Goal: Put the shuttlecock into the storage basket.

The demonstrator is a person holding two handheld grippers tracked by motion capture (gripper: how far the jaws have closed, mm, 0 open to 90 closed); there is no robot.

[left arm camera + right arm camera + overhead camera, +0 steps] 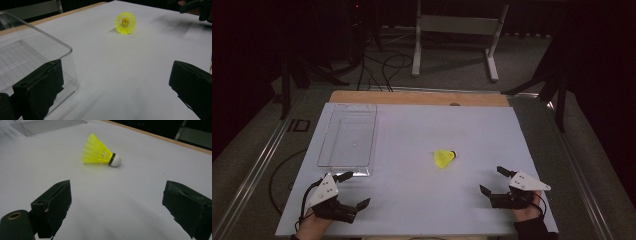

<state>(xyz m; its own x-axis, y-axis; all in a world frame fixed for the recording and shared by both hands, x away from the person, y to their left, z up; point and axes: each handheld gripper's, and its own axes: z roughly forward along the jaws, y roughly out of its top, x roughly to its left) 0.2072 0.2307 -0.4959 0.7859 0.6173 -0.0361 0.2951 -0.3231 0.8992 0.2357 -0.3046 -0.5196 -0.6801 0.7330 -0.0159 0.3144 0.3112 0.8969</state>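
Both sets of fingers stand wide apart and hold nothing: the right gripper (493, 181) faces the yellow shuttlecock (444, 158), lying on its side mid-table (412, 125), likely readying a pick; the left gripper (352, 189) waits beside the empty clear tray (323, 150). Bare surface all round leaves room.

A dim lab: white table (412, 200), floor cables (384, 67), metal stand (452, 30).
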